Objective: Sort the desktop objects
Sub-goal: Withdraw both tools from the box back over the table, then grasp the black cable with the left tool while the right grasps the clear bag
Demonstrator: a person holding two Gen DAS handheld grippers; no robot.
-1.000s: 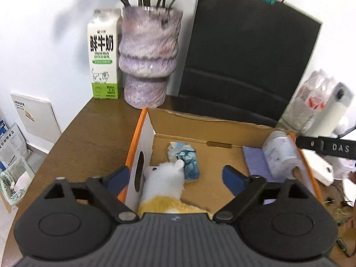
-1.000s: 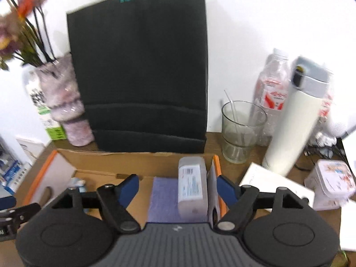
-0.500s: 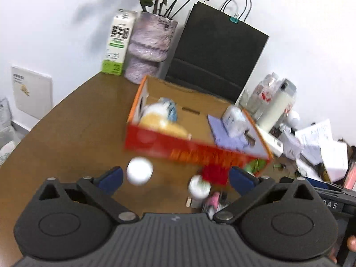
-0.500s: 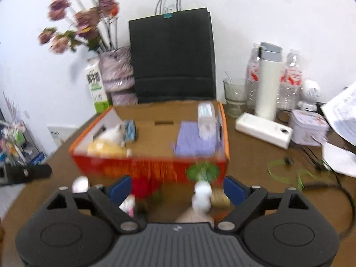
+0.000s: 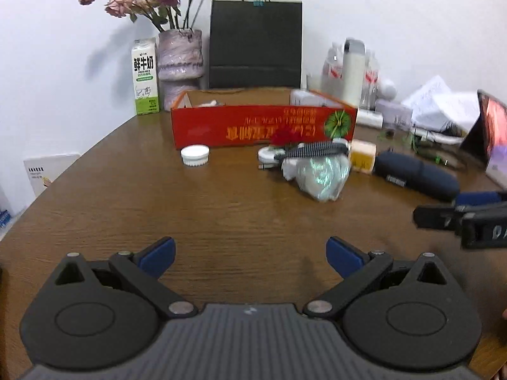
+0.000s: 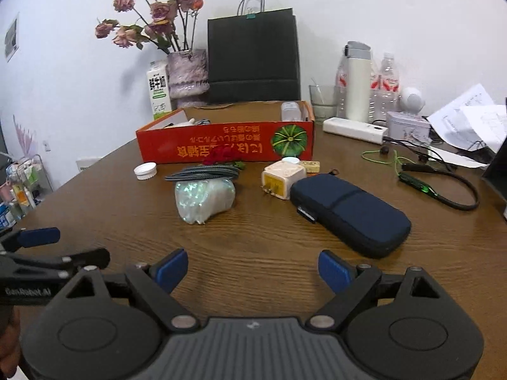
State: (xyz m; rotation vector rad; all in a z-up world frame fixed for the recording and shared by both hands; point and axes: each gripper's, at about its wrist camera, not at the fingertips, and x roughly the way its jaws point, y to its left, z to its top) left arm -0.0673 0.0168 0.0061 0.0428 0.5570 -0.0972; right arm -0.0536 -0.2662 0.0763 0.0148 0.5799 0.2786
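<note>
A red cardboard box (image 5: 263,129) (image 6: 225,148) stands at the far side of the brown table with several things inside. In front of it lie a white cap (image 5: 195,155) (image 6: 145,170), a crumpled clear plastic bag (image 5: 321,175) (image 6: 204,198), a grey braided cable (image 6: 202,172), a white and yellow charger (image 6: 282,179) and a navy pouch (image 6: 348,212) (image 5: 415,177). My left gripper (image 5: 250,250) is open over bare wood, well short of them. My right gripper (image 6: 252,264) is open too, nearer the pouch, with nothing between its fingers.
Behind the box stand a milk carton (image 5: 145,77), a vase of flowers (image 5: 180,60) and a black paper bag (image 5: 255,44). At the back right are bottles, a white flask (image 6: 358,82), a glass (image 6: 321,101), a power bank (image 6: 355,129), a tin, papers and a green cable (image 6: 418,183).
Both grippers have pulled back from above the box's inside to the near part of the table and sunk lower. The box now stands far ahead, and the jaws are slightly wider.
</note>
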